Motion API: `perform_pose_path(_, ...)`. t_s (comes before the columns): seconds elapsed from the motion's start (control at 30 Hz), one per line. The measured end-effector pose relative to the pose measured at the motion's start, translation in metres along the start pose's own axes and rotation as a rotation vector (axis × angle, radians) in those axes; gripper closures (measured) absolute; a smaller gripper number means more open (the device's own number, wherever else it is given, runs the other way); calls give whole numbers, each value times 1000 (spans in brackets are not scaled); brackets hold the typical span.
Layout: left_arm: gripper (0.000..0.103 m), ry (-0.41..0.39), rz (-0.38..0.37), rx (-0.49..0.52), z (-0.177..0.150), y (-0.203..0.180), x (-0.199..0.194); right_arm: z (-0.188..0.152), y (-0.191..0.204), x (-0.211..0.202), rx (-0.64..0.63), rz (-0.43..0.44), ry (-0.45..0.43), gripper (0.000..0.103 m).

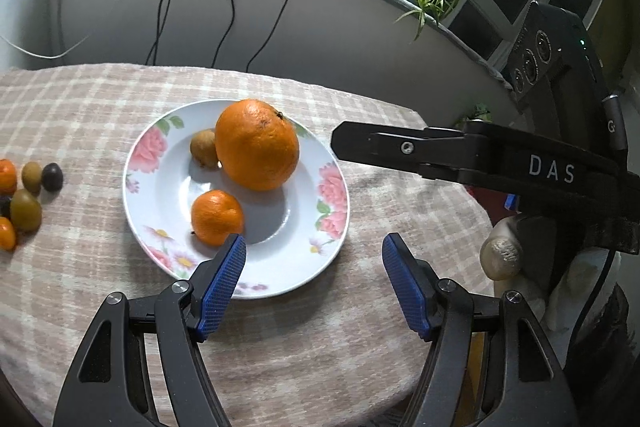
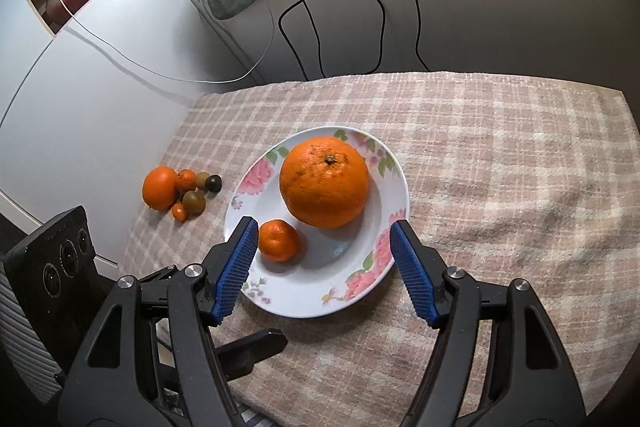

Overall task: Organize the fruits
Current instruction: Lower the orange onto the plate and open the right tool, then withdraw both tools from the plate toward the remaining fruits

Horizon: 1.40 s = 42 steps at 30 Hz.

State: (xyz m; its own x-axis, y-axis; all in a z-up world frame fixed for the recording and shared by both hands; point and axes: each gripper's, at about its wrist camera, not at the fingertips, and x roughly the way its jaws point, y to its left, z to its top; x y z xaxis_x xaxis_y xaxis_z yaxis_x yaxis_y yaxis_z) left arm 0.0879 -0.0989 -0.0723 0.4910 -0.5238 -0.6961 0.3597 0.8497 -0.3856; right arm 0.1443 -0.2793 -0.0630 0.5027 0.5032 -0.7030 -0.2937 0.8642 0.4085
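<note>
- The white floral-rimmed ceramic plate sits mid-table on the beige checked cloth, holding three fruits: one large round orange, one small mandarin, and one small brownish-green fruit at the far side.
- The loose cluster of fruit lies on the cloth to the left of the plate, well apart from it: seven pieces by my count, orange ones and dark olive-coloured ones.
- The left gripper is spread wide, holding nothing, and hovers over the plate's near rim.
- The right gripper is likewise wide and empty, above the plate.
- Likely next: fetch a cluster fruit; straddle one piece only and close gently to avoid scattering its neighbours.
</note>
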Motion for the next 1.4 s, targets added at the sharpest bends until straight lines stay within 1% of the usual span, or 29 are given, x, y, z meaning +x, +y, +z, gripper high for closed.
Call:
perform_pose_path(0.5,33,-72,77,48,5,7,-20,2,15,-4,-66,-35,-48,31)
perform_pose_path(0.8,32,-129,143,71,4,15,-31,2,20,-1,-78,-42,-58,31)
perform_pose_path(0.97,31,-149,174,74,6,24,-39,2,34,1,-126,-60,-72,30)
perform_pose_path(1.03,31,-161,191,76,6,28,-43,3,41,2,-147,-62,-78,28)
perform_pose_path(1.17,31,-179,217,78,8,36,-52,5,56,5,-177,-57,-93,27)
perform_pose_path(1.4,31,-205,270,71,9,57,-67,12,74,17,-193,-42,-112,27)
